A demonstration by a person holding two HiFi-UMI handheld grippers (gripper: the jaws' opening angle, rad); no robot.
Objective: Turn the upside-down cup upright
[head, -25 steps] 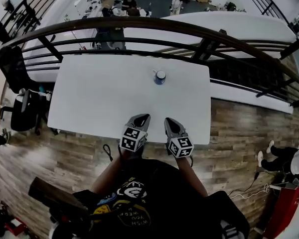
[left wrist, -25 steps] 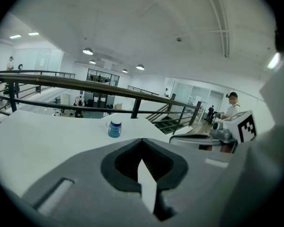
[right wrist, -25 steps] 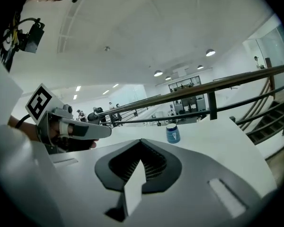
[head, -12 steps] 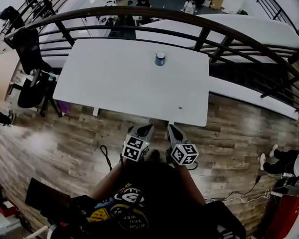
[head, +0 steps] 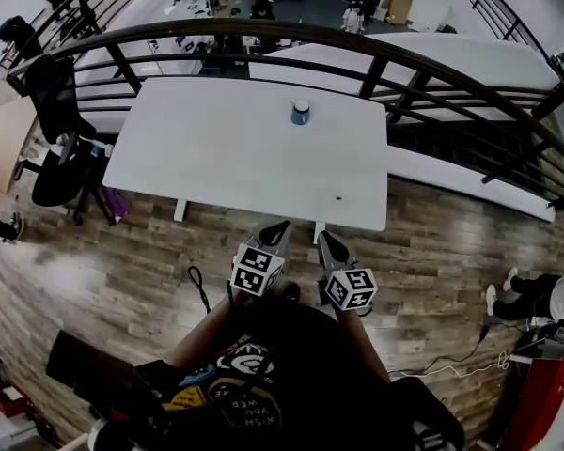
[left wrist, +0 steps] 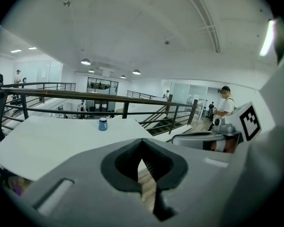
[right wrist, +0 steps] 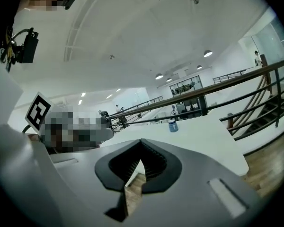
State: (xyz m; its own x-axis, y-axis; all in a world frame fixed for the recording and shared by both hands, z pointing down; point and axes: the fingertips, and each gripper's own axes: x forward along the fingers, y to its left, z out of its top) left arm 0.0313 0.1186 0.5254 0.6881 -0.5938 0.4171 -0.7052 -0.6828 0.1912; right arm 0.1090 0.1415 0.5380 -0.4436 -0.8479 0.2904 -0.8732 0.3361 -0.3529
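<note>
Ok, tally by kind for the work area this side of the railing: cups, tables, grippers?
Cup: 1, blue
Table: 1, white
Grippers: 2, the left gripper and the right gripper, both shut and empty
Total: 4

The table [head: 226,158] top is white, smooth, matt — the floor [head: 122,280] is wood-grain plank with a faint sheen. The railing [head: 263,30] looks like dark metal. Left gripper [head: 278,225] and right gripper [head: 324,238] — grey matt plastic (black ribbed pads [left wrist: 120,167]).
</note>
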